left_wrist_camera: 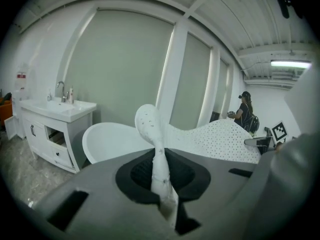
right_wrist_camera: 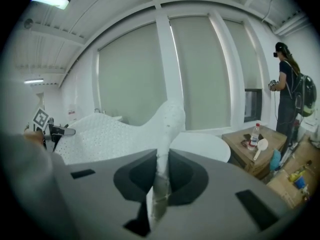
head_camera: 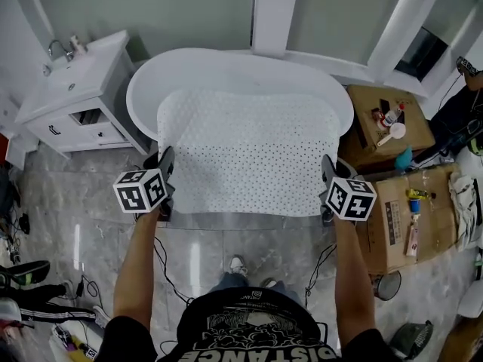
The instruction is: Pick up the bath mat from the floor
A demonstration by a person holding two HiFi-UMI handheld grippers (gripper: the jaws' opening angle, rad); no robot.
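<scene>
Mat: white bath mat (head_camera: 245, 153) w/ small holes, off the floor, spread wide btwn both claws, in front of the person at 12 o'clock.
Mat edges: near edge runs claw to claw. Far edge lies over the tub, can't tell if it touches the rim.
L claw: left claw (head_camera: 164, 164) at the mat's 8 o'clock corner. Jaws clamped on the mat edge, a thin fold pinched btwn them and curling up past the tips in the left gripper view.
R claw: right claw (head_camera: 328, 173) at the mat's 4 o'clock corner. Jaws likewise pressed tight on the mat edge, the fold standing up btwn them in the right gripper view.
Tub: white oval tub (head_camera: 226, 66) under and beyond the mat at 12 o'clock, its near part covered by the mat.
Floor: grey marble-look floor (head_camera: 83, 202). The person's shoes (head_camera: 238, 265) at 6 o'clock of the mat.
Vanity: white vanity (head_camera: 75, 100) w/ sink and faucet (head_camera: 59, 48), at 10 o'clock, just beside the tub's left end.
Crate: brown crate (head_camera: 377, 138) at 2 o'clock, next to the tub's right end. A bottle (head_camera: 390, 116) and a white scoop (head_camera: 394, 132) on top.
Boxes: cardboard box (head_camera: 389, 217) at 4 o'clock, near the right claw.
Bkgd: second person (right_wrist_camera: 290, 99) w/ backpack stands by the window, at 3 o'clock in the right gripper view.
</scene>
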